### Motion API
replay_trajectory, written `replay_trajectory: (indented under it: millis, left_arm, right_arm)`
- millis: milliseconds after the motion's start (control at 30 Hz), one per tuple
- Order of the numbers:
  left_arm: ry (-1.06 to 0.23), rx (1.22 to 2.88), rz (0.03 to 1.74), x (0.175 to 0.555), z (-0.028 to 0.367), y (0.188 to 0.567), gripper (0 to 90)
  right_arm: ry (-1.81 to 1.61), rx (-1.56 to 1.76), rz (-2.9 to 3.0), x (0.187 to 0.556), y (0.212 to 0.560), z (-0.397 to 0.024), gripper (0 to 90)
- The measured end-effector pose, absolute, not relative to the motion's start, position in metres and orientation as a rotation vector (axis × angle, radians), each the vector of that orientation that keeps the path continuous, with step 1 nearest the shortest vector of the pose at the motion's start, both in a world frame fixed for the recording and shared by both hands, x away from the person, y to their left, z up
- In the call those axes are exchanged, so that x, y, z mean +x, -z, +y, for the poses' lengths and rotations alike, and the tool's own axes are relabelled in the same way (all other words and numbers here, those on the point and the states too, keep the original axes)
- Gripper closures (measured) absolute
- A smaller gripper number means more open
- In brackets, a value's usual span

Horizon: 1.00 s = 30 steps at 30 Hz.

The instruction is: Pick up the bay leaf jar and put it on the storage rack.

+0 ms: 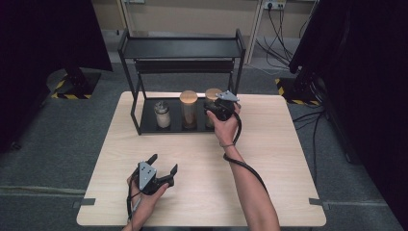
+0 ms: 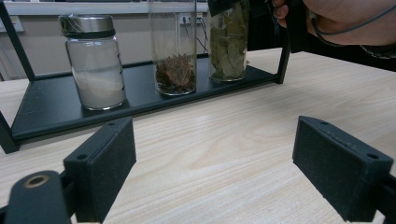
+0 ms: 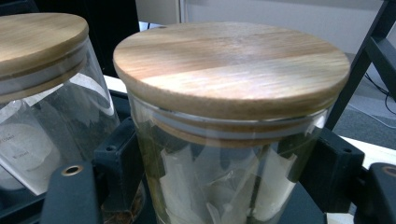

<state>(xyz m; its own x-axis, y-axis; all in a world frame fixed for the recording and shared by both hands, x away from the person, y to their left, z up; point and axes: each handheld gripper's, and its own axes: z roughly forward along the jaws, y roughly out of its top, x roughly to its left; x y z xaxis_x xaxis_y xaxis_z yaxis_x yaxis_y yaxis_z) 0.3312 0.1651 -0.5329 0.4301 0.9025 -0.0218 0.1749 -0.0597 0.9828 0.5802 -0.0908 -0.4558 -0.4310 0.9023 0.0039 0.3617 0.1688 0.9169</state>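
Note:
A glass jar of green leaves [image 3: 224,186] with a round wooden lid [image 3: 231,65] stands at the right end of the black rack's lower shelf [image 1: 146,122]. My right gripper [image 3: 229,172] is shut on it just below the lid, one pad on each side of the glass. From above, the right gripper [image 1: 212,108] reaches in from the front to that leaf jar [image 1: 212,94]. My left gripper [image 1: 164,163] is open and holds nothing, low over the table near the front. Its jaws face the rack in the left gripper view, left gripper [image 2: 219,168].
A tall wooden-lidded jar of brown pods [image 1: 188,109] and a short metal-lidded jar of white powder [image 1: 162,114] share the shelf. The rack's upper shelf [image 1: 180,48] overhangs them. Its right post [image 2: 282,56] stands close to the gripped jar. Bare wooden tabletop [image 1: 279,159] lies in front.

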Motion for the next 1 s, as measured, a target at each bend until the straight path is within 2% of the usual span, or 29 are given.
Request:
replay_trajectory:
  millis: [567,1000]
  left_arm:
    - [-0.797,1.539,0.984,0.331,0.164,0.533,12.8]
    - [-0.798,1.540,0.983,0.331,0.164,0.533,12.8]
  right_arm:
    - [-1.244,1.183,1.900,0.576,0.458,-0.093,24.2]
    - [-1.244,1.186,1.935,0.570,0.455,-0.091,13.3]
